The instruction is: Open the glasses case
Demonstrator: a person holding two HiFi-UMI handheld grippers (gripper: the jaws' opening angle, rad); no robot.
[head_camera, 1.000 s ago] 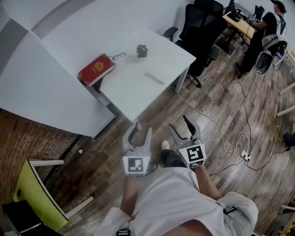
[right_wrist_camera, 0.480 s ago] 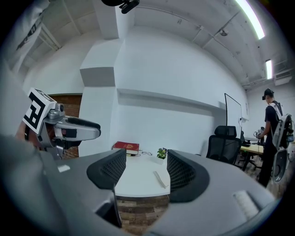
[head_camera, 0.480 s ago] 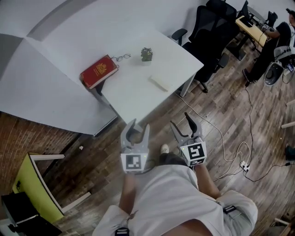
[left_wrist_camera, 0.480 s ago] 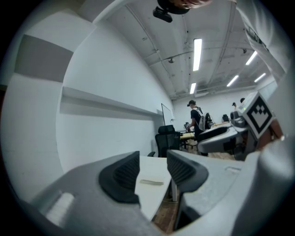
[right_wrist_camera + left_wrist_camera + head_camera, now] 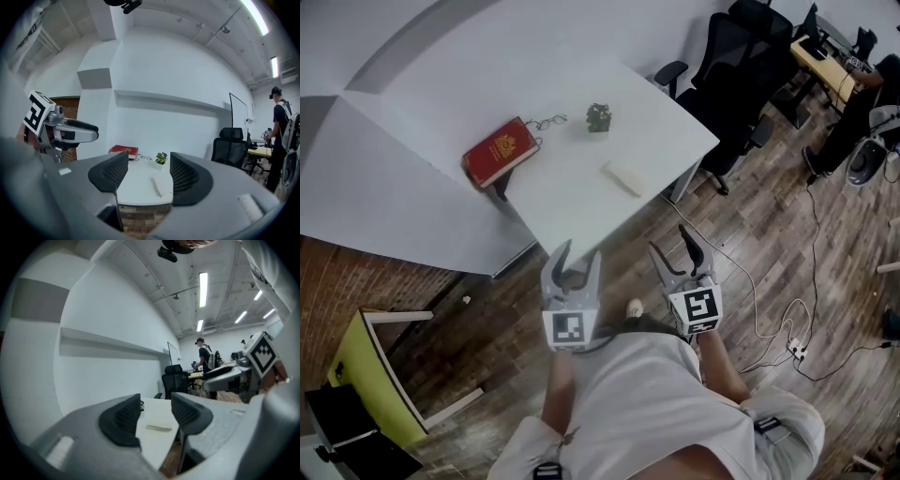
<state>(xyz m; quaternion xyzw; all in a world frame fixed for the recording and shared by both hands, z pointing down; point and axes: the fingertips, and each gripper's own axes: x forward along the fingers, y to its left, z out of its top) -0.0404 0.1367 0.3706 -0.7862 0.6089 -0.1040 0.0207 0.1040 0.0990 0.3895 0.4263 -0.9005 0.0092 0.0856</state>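
Observation:
A pale, flat glasses case [image 5: 623, 178] lies closed on the white table [image 5: 572, 211], near its right edge. It also shows in the left gripper view, glasses case [image 5: 158, 428], and in the right gripper view, glasses case [image 5: 157, 186]. My left gripper [image 5: 578, 253] hangs just short of the table's near corner, open and empty. My right gripper [image 5: 671, 242] is over the floor beside that corner, also open and empty. Both point toward the table, well short of the case.
On the table lie a red book [image 5: 499, 150], a pair of glasses [image 5: 546, 121] and a small potted plant [image 5: 599, 116]. Black office chairs [image 5: 731, 56] stand to the right. A yellow-green chair [image 5: 366, 384] is at lower left. Cables [image 5: 769, 309] trail over the wooden floor.
Both grippers have moved forward toward the table, so its near corner now lies close to the left gripper's tips. Their jaws stand as before.

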